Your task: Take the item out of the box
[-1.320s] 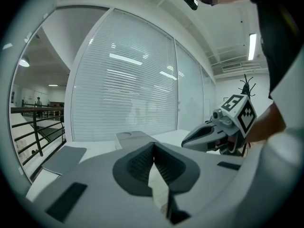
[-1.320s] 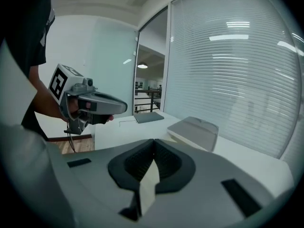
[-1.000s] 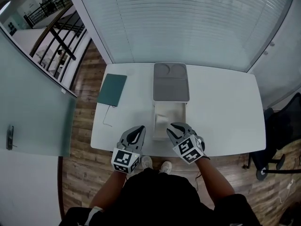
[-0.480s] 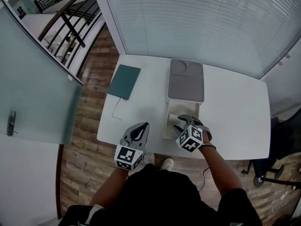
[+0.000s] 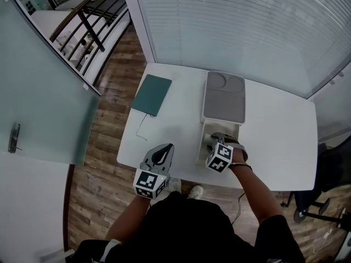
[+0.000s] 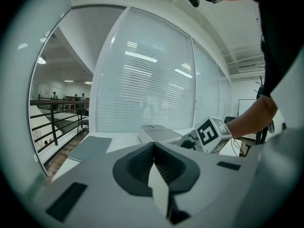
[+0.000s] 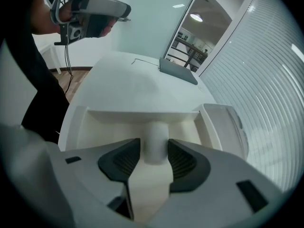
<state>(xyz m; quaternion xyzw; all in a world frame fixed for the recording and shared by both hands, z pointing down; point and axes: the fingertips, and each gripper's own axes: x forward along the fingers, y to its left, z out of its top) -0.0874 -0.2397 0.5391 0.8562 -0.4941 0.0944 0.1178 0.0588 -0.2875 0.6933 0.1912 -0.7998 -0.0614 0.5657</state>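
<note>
A white rectangular table (image 5: 274, 130) is seen from above, and an open white box with low walls (image 5: 200, 147) is set on it, close to the near edge. A grey padded lid (image 5: 224, 97) is laid back flat from the far end of the box. A flat teal folder (image 5: 152, 95) is placed to the left of the box, well apart from it. A thin pale cord (image 5: 138, 131) is trailed from the folder's near edge (where it ends cannot be made out).

The right gripper (image 5: 218, 142) is lowered into the box, with its marker cube raised over the box's near wall. Its jaws are set narrow and pressed on either side of a white cylindrical item (image 7: 155, 137). The item is found inside the box, about midway between the side walls. Whether it rests on the box floor cannot be told.

The left gripper (image 5: 160, 153) is held to the left of the box, over the table's near edge and apart from the box. Its jaws are pressed fully together, with nothing between them.
</note>
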